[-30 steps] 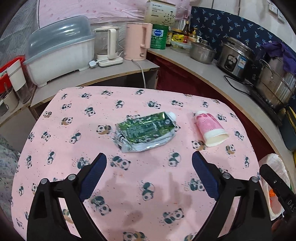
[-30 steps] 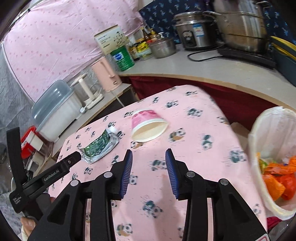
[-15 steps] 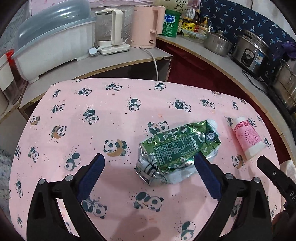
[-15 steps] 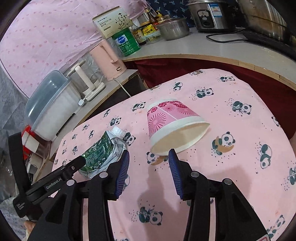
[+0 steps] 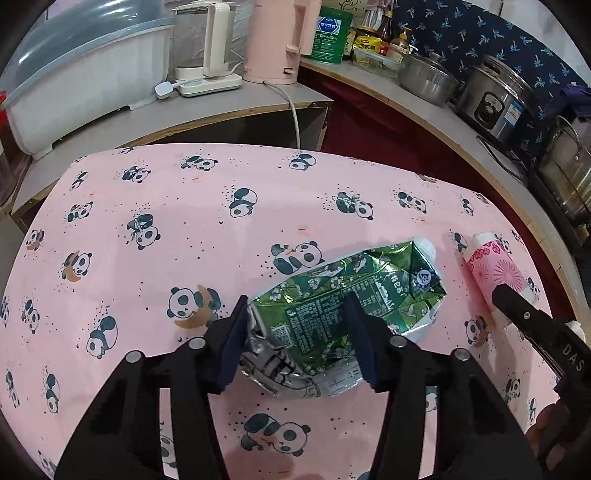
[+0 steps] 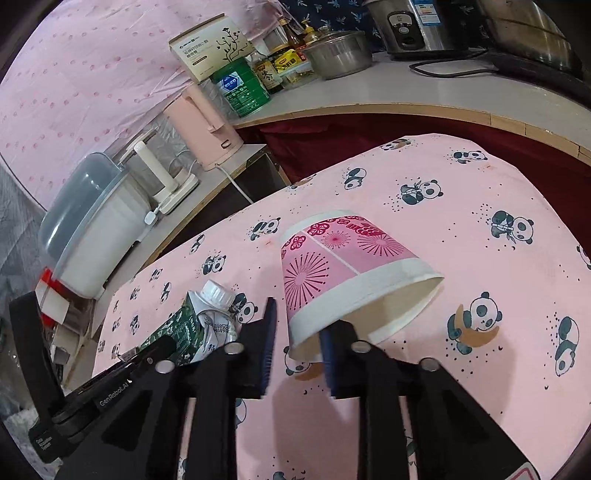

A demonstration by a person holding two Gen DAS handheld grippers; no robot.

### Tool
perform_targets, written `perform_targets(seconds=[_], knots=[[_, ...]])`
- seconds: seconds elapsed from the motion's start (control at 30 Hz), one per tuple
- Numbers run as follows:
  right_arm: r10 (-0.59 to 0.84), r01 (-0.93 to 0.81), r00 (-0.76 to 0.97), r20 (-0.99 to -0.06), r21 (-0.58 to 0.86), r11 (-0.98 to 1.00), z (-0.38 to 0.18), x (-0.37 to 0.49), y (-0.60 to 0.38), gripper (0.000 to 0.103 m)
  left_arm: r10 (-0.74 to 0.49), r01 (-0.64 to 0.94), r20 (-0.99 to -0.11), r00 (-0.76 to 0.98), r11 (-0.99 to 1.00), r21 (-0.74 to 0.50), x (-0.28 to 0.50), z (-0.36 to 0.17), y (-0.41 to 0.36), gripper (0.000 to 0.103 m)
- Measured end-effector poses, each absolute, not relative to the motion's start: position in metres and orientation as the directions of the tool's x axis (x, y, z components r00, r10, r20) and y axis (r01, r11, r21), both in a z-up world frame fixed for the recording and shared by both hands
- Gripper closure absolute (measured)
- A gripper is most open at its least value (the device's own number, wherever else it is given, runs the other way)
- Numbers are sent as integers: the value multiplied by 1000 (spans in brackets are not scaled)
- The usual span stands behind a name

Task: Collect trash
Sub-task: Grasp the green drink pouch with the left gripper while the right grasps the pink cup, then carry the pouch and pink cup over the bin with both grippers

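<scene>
A crushed green drink carton (image 5: 343, 314) with a white cap lies on the pink panda tablecloth (image 5: 184, 229). My left gripper (image 5: 295, 332) has its pads either side of the carton's near end, closed in against it. A pink paper cup (image 6: 343, 273) lies on its side, mouth toward me. My right gripper (image 6: 295, 343) straddles the cup's rim, one finger outside and one inside the mouth, with a gap left between the pads. The cup also shows in the left wrist view (image 5: 495, 266), and the carton shows in the right wrist view (image 6: 192, 325).
Behind the table a counter holds a pink kettle (image 5: 277, 40), a white kettle (image 5: 207, 44), a covered dish rack (image 5: 74, 74), a green tin (image 5: 330, 33), pots (image 5: 428, 79) and a rice cooker (image 5: 495, 99). The table's far edge drops off to a dark gap.
Both grippers moved forward and down to the trash. The left jaws narrowed from wide open onto the carton. The right gripper came up to the cup's rim.
</scene>
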State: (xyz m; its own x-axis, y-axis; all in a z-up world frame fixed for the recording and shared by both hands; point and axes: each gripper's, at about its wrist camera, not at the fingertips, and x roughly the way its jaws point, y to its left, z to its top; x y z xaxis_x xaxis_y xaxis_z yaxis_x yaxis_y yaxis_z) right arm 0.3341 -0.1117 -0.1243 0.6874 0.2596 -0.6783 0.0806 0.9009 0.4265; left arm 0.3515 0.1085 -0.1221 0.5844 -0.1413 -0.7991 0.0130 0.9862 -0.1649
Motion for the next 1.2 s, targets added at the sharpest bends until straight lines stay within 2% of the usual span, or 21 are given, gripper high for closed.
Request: perform_targets(seconds=[0.07,0.13,0.47,0.87,1.2], knots=[[258,68,697,-669,419,905,-120,329,-110,99,-146,25,-797,586,986,-162,347,-119,102,72],[253,56,710,-657,410,910,-113,320,-110,99,-143,34,-790,596,988,-154,339,-114,95,76],[205,55,759,-618,375,926,-74,261,-135,99,-192,92,-773,604,981,-172,290,-86,54,77],[99,155,808,-580,372,915,-35,169,-213,99,-285,250,-745,603,955,-162,223,-48,-35,80],[-4,269,823,-568,385,883,-29,94,-288,99,-359,378,-724,590,914,-145,182,-22,-114,80]])
